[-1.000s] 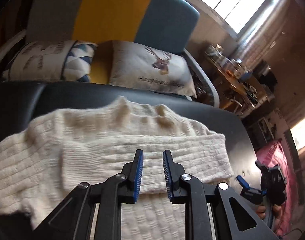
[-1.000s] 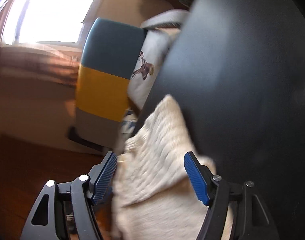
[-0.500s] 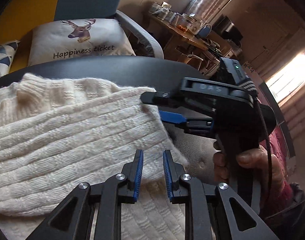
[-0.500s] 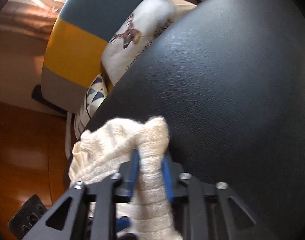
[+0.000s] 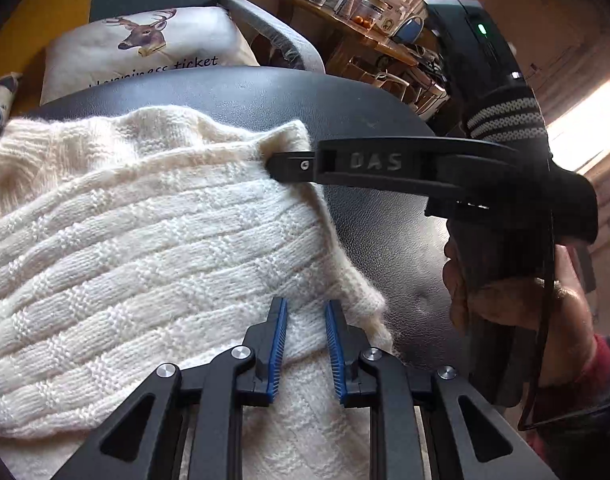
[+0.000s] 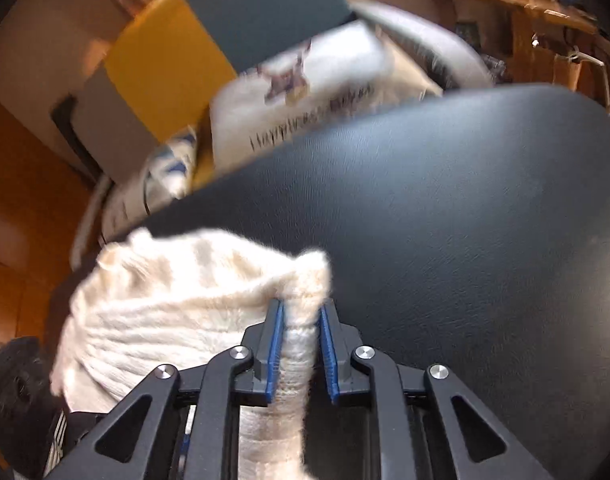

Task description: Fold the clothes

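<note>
Sweater point(image 5: 153, 248): cream knit, spread folded on the black padded seat point(image 5: 385, 216), sleeve layer lying across the body.
Right gripper point(image 6: 301, 344): a bunched fold of the sweater sits pinched between the blue pads, jaws easing apart a touch; in the left view its tip bites the sweater's far corner.
Left gripper point(image 5: 304, 344): jaws narrowly apart, poised over the sweater's near edge; grip on the knit unclear.
Hand point(image 5: 505, 304): wrapped round the right gripper's handle.
Background: deer cushion point(image 5: 145, 48) behind the seat.
</note>
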### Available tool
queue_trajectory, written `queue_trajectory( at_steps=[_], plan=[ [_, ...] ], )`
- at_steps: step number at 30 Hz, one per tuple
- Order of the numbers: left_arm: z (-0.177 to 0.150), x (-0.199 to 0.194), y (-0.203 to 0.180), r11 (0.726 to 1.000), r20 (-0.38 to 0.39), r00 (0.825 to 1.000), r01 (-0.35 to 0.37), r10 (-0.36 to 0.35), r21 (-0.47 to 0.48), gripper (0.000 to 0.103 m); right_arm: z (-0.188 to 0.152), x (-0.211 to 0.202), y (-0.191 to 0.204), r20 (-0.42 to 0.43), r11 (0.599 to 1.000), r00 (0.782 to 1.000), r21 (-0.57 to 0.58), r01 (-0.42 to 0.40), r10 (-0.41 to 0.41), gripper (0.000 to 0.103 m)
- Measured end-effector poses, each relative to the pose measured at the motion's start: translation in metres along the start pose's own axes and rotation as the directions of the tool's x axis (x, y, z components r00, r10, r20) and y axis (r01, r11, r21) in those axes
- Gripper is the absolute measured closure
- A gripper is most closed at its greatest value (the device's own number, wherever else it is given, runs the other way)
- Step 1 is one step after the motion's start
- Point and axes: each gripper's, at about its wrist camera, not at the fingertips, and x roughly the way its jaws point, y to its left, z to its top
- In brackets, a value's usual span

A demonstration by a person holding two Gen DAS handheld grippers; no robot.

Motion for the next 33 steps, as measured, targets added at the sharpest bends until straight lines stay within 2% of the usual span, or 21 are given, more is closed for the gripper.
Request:
queue_trajectory(
  at_steps=[2,5,10,12,14,17,21,24,27,31,33],
  plan=[
    [0.003,-0.015,0.011,0.999,0.027,0.999,0.029,-0.028,-0.045,0.082,0.003,-0.017,0.003,0.031,0.999,0.999,-0.016,-0.035,0.035,0.083],
    [0.007,-0.045,0.034,0.997,0.108,0.994,0.000,0.007,-0.074,0.082,0.006,-0.019,0.026,0.011,0.993,0.998,-0.103,-0.054,0.055,0.083],
    [0.007,-0.081,0.092,0.976,0.153,0.979,-0.105,0.135,-0.191,0.082,0.003,0.012,0.056,-0.049,0.963,0.994,-0.256,0.087,-0.102,0.084],
    [-0.004,-0.093,0.114,0.960,0.163,0.968,-0.151,0.193,-0.237,0.082,-0.003,0.027,0.057,-0.082,0.946,0.982,-0.291,0.141,-0.172,0.084],
    [-0.017,-0.096,0.131,0.948,0.159,0.964,-0.166,0.214,-0.273,0.082,-0.011,0.041,0.056,-0.091,0.921,0.966,-0.334,0.201,-0.244,0.087],
    [-0.033,-0.095,0.150,0.934,0.153,0.962,-0.168,0.225,-0.315,0.085,-0.015,0.041,0.057,-0.062,0.912,0.962,-0.339,0.230,-0.266,0.088],
    [-0.038,-0.099,0.147,0.930,0.161,0.963,-0.155,0.218,-0.332,0.087,-0.013,0.023,0.064,-0.064,0.917,0.959,-0.317,0.242,-0.275,0.086],
    [-0.042,-0.116,0.146,0.924,0.184,0.965,-0.107,0.185,-0.368,0.083,-0.024,-0.003,0.078,-0.042,0.923,0.974,-0.331,0.198,-0.224,0.086],
    [-0.051,-0.139,0.147,0.921,0.222,0.959,-0.082,0.178,-0.381,0.081,-0.040,-0.016,0.086,-0.069,0.931,0.982,-0.336,0.145,-0.177,0.086],
    [-0.070,-0.160,0.157,0.911,0.234,0.952,-0.088,0.195,-0.402,0.077,-0.064,-0.003,0.078,-0.142,0.930,0.961,-0.319,0.182,-0.237,0.086],
    [-0.079,-0.159,0.167,0.897,0.204,0.951,-0.129,0.233,-0.424,0.077,-0.073,0.007,0.066,-0.176,0.934,0.948,-0.291,0.207,-0.265,0.086]
  ],
)
